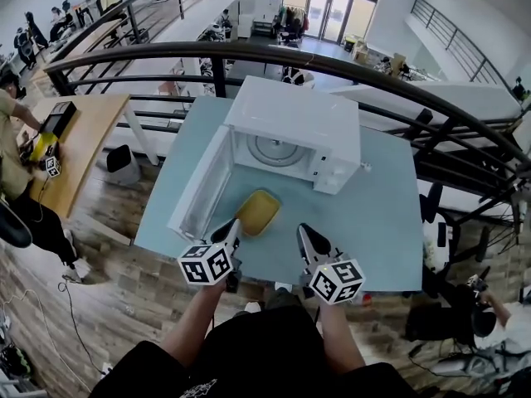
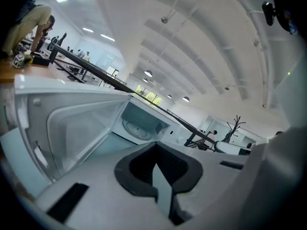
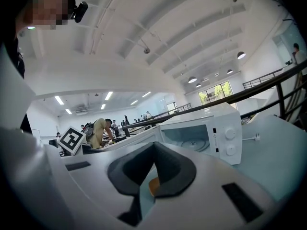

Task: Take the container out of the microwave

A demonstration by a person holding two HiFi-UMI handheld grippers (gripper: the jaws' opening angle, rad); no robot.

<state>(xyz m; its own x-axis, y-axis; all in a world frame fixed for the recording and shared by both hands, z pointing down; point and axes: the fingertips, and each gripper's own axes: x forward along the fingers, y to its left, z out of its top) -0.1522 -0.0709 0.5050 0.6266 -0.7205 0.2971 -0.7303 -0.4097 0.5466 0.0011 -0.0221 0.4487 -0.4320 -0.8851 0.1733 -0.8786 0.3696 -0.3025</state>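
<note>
The yellow container sits on the pale blue table, just in front of the white microwave. The microwave's door hangs open to the left, and only the glass turntable shows inside. My left gripper is shut and empty, its tip close to the container's left edge. My right gripper is also shut and empty, a little right of the container. In the right gripper view an orange sliver of the container shows through the jaws' cut-out. The left gripper view looks into the microwave.
A dark metal railing curves behind the table. At the left stands a wooden desk with a person beside it. The table's front edge is just below my grippers. A cable lies right of the microwave.
</note>
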